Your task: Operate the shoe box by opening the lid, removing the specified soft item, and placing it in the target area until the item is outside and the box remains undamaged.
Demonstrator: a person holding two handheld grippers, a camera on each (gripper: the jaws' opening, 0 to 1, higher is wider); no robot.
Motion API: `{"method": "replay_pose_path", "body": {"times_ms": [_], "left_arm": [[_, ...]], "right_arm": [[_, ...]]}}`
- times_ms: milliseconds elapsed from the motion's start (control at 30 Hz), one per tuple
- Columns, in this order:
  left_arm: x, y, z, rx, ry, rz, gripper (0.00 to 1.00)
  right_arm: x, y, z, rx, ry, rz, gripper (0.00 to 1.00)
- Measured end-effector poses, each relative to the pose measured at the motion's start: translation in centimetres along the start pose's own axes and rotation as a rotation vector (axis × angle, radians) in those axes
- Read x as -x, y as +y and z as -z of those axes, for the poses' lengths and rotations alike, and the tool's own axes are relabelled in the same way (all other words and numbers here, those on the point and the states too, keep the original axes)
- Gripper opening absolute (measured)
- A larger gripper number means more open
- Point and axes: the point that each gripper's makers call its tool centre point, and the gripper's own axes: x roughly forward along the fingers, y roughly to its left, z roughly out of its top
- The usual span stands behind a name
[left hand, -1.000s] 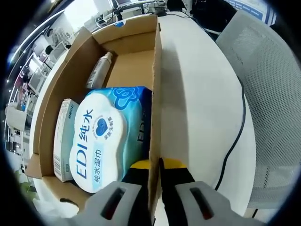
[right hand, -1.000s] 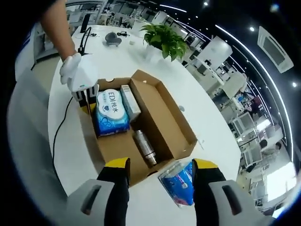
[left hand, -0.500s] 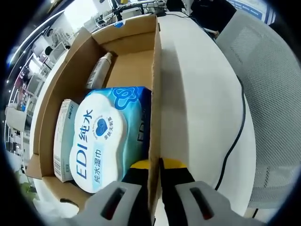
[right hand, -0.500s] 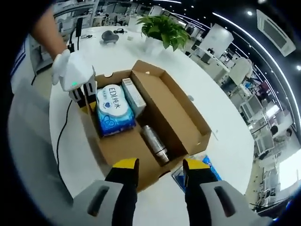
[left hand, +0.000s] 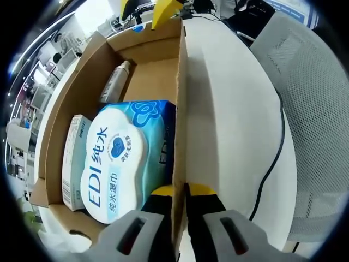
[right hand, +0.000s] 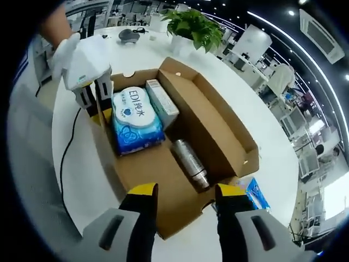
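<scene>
1. Already open, the cardboard shoe box sits on a white table, its lid folded out to one side; that step appears done.
2. Inside, a blue-and-white pack of wet wipes lies between a slim white carton and the box wall, with a metal bottle further along the floor of the box.
3. Readable on the pack: "EDI" and the Chinese characters 纯水 and 纯水湿巾; the carton's print is too small to read.
4. Clamped narrow on the box's side wall, the left gripper steadies the box just beside the pack.
5. Jaws apart and empty, the right gripper hovers over the near end of the box, well short of the pack.
6. A second blue packet lies on the table outside the box.
7. Judging by this, if the wipes are the specified item, lifting them out and setting them down remains.
</scene>
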Motion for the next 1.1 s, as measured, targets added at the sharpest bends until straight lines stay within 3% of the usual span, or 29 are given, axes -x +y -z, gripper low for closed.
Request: {"method": "replay_pose_path", "body": {"times_ms": [133,333,667,933,1033,1100], "left_arm": [[0.0,-0.1,0.1,0.0,0.0,0.0,0.02],[-0.1,-0.2,0.2,0.029,0.01,0.009,0.02],[-0.1,-0.4,0.2,0.02,0.007,0.003,0.02],[-0.1,-0.4,0.1,0.017,0.006,0.001,0.02],[-0.1,-0.4,0.0,0.017,0.006,0.002,0.02],[-0.1,-0.4,0.0,0.015,0.006,0.002,0.02]], "right_arm": [[-0.4,-1.1,-0.4,0.027,-0.008,0.031,0.41],[-1.8,-1.3,-0.3,0.023,-0.012,0.003,0.41],[-4.4,-1.1,0.6,0.135,0.039,-0.018,0.37],[-5.7,-1.2,0.6,0.155,0.063,-0.027,0.38],[-6.2,-0.8,0.8,0.157,0.07,-0.059,0.31],[-6.8,-0.9,1.3,0.178,0.11,-0.068,0.25]]}}
